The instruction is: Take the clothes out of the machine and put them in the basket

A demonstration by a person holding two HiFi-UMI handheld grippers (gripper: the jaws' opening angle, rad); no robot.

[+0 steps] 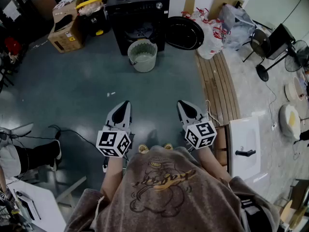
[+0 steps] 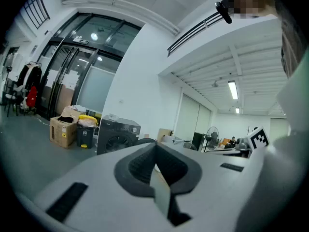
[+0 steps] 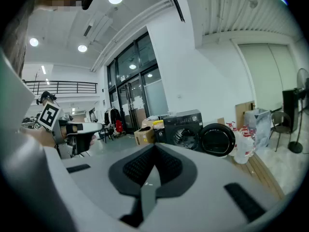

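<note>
- A box (image 1: 65, 33) and a black bin (image 1: 94, 16) with a yellow lid stand on the grey floor (image 1: 72, 91) at the far left, next to the machine.
- The black machine (image 1: 137, 13) stands at the far end of the floor, well apart from both grippers. Its drum opening is dark, and no view shows whether the clothes are in it.
- The basket (image 1: 142, 55), pale, round and slatted, stands upright on the floor just in front of the machine's opening.
- The left gripper (image 1: 126, 105) is held low in front of the person (image 1: 164, 192), almost level and pointing toward the machine. In the left gripper view its two jaws meet tip to tip with nothing between them, so it is closed and empty.
- The right gripper (image 1: 181, 104) is level with the left one, a gap between them, and points the same way. In the right gripper view its jaws are also pressed together with nothing held. Past their tips are the machine and its round door.
- The door (image 1: 184, 33) is swung wide open to the right of the machine's front.
- White bags (image 1: 212, 33) with red marks sit just right of the door.
- Wooden boards (image 1: 219, 86) lie on the floor from the bags toward the person.
- A fan (image 1: 265, 57) stands farther right on paler floor.
- A white panel (image 1: 244, 146) with a black handle lies near the right gripper's marker cube (image 1: 201, 134).
</note>
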